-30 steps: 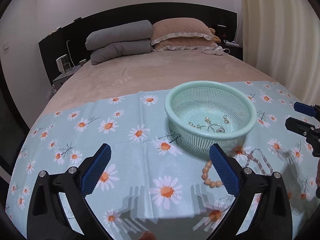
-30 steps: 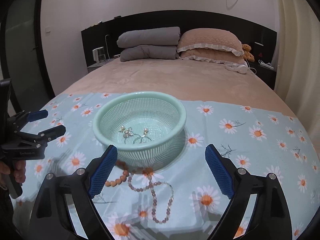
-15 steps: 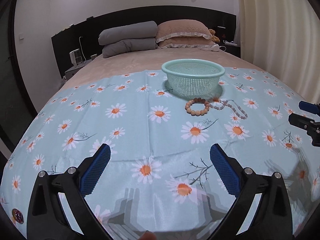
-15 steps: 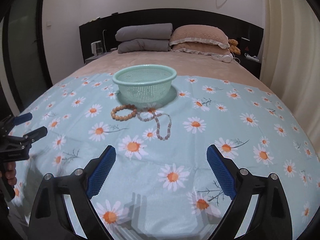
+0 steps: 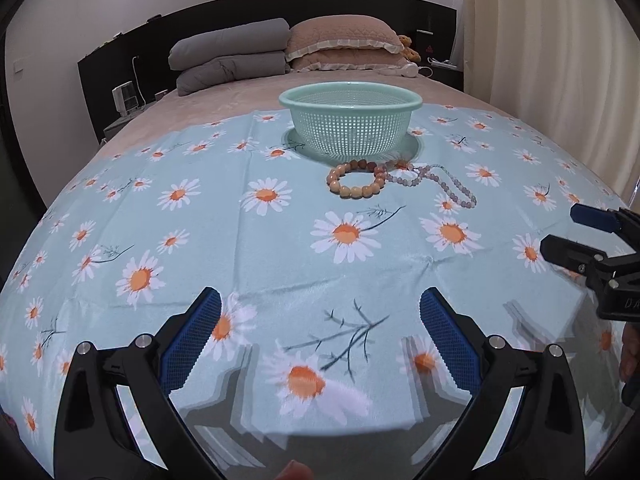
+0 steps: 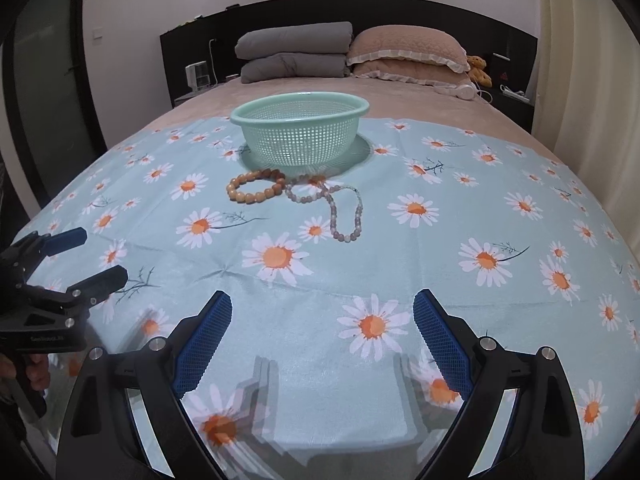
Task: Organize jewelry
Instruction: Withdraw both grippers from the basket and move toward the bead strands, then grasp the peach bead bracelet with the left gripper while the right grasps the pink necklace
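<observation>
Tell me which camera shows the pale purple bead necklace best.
The right wrist view. There the pale purple bead necklace lies near centre, its whole loop open toward the camera, beside the orange bead bracelet. The left wrist view shows it further off and flattened.

- Our left tool (image 5: 320,318) hangs low with its jaws spread wide and nothing between the blue pads (image 5: 191,338).
- Our right tool (image 6: 322,320) sits level with it, jaws equally wide and empty.
- Each tool shows at the edge of the other's view, well apart, with fingers (image 6: 34,372) wrapped round the left handle.
</observation>
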Available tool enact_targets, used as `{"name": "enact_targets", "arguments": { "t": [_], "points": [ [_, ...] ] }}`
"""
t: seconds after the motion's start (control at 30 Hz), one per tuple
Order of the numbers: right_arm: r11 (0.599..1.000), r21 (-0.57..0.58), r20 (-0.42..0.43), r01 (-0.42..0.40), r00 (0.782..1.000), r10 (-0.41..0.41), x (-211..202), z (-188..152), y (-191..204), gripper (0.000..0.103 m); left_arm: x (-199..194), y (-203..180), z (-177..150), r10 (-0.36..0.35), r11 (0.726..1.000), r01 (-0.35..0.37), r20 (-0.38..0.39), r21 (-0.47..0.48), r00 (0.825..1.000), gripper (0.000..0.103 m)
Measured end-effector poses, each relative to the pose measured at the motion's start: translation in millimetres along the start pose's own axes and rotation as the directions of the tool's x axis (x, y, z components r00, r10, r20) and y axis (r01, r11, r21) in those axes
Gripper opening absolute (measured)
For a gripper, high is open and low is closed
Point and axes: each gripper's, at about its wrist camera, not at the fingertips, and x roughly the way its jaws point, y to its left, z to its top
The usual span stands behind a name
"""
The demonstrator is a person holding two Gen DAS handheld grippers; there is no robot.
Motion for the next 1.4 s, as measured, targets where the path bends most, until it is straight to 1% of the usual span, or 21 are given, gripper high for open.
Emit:
{"name": "enact_targets", "arguments": {
  "t": [0.03,0.1,0.2,0.27,0.37,0.43,0.53,0.63,0.77,0.8,0.83,0.9,0.93,1.0,1.03,1.07,1.1,1.13,1.23,1.27,1.4],
  "points": [
    [1.000,0.014,-0.012,-0.003,1.000,0.003,11.7,5.0,-4.7,0.088,12.5,0.8,10.0,-0.013,1.000,0.013,-0.008,-0.012,1.000,0.098],
    [0.998,0.052,-0.028,-0.019,0.999,0.020,34.5,14.8,-15.0,0.088,37.9,4.1,28.8,0.002,0.999,-0.002,-0.018,-0.036,1.000,0.098],
    [0.997,0.077,-0.038,-0.025,0.999,0.028,63.0,30.9,-23.5,0.088,72.8,12.9,53.3,-0.014,0.996,0.011,-0.032,-0.083,0.999,0.098],
    [0.997,0.071,-0.048,-0.018,0.999,0.021,79.6,40.3,-23.8,0.088,92.3,13.9,64.9,-0.004,0.996,0.001,-0.033,-0.087,0.999,0.098],
    [0.998,0.062,-0.052,-0.013,0.999,0.016,98.3,51.9,-21.0,0.087,117.5,9.9,77.8,-0.015,0.997,0.012,-0.044,-0.078,0.999,0.098],
    [0.998,0.059,-0.069,-0.002,0.998,0.006,110.5,55.2,-19.1,0.087,133.2,4.8,82.9,-0.012,0.998,0.008,-0.062,-0.069,0.998,0.098],
    [0.998,0.052,-0.129,0.020,0.992,-0.013,128.6,52.3,-17.7,0.088,153.3,-2.0,85.3,-0.017,0.998,0.011,-0.107,-0.057,0.994,0.098],
    [0.999,0.031,-0.134,0.035,0.991,-0.030,130.6,50.6,-13.7,0.088,158.4,-6.3,85.8,-0.037,0.999,0.033,-0.106,-0.038,0.994,0.098],
    [0.999,0.015,-0.137,0.052,0.989,-0.049,131.4,48.3,-10.5,0.088,164.5,-12.2,84.0,-0.002,1.000,0.002,-0.127,-0.005,0.992,0.097],
    [0.999,0.013,-0.136,0.053,0.989,-0.050,131.0,47.6,-9.9,0.086,165.0,-13.2,84.1,0.004,1.000,-0.004,-0.128,0.000,0.992,0.095],
    [0.998,0.014,-0.133,0.054,0.990,-0.051,130.6,48.5,-9.8,0.083,164.7,-13.3,83.9,0.008,1.000,-0.008,-0.126,0.001,0.992,0.092],
    [0.998,0.019,-0.124,0.061,0.991,-0.058,128.3,48.9,-10.3,0.065,163.6,-12.4,83.0,0.016,1.000,-0.017,-0.121,-0.003,0.993,0.086],
    [0.998,0.023,-0.121,0.063,0.991,-0.059,127.8,49.6,-10.8,0.060,162.7,-11.6,83.0,0.016,1.000,-0.017,-0.116,-0.006,0.993,0.081],
    [0.998,0.023,-0.118,0.067,0.991,-0.063,127.1,50.1,-10.9,0.044,161.5,-10.4,82.9,0.024,1.000,-0.025,-0.110,-0.011,0.994,0.075],
    [0.998,0.018,-0.115,0.067,0.991,-0.064,126.4,50.2,-10.0,0.039,160.6,-10.4,82.8,0.024,1.000,-0.025,-0.105,-0.011,0.994,0.068],
    [0.998,0.012,-0.115,0.065,0.991,-0.064,126.4,51.2,-9.1,0.025,159.5,-10.2,82.9,0.027,1.000,-0.028,-0.100,-0.011,0.995,0.062],
    [0.998,0.007,-0.115,0.064,0.991,-0.063,126.2,51.1,-7.9,0.012,158.4,-9.6,83.2,0.030,0.999,-0.031,-0.094,-0.012,0.995,0.050],
    [0.998,0.005,-0.114,0.065,0.991,-0.064,125.8,51.3,-7.1,0.012,157.3,-8.6,83.3,0.032,0.999,-0.034,-0.091,-0.016,0.995,0.036],
    [0.998,0.030,-0.110,0.058,0.992,-0.055,122.7,52.1,-11.9,0.007,155.8,-2.0,84.3,0.032,0.998,-0.036,-0.086,-0.045,0.996,0.020],
    [0.997,0.044,-0.108,0.057,0.993,-0.052,120.4,51.7,-14.8,0.006,154.3,-0.1,84.6,0.037,0.998,-0.041,-0.084,-0.053,0.996,0.010],
    [0.996,0.074,-0.101,0.056,0.994,-0.048,109.4,48.2,-26.0,0.006,146.1,2.8,82.4,0.027,0.999,-0.030,-0.085,-0.035,0.996,0.012]
  ]
}}
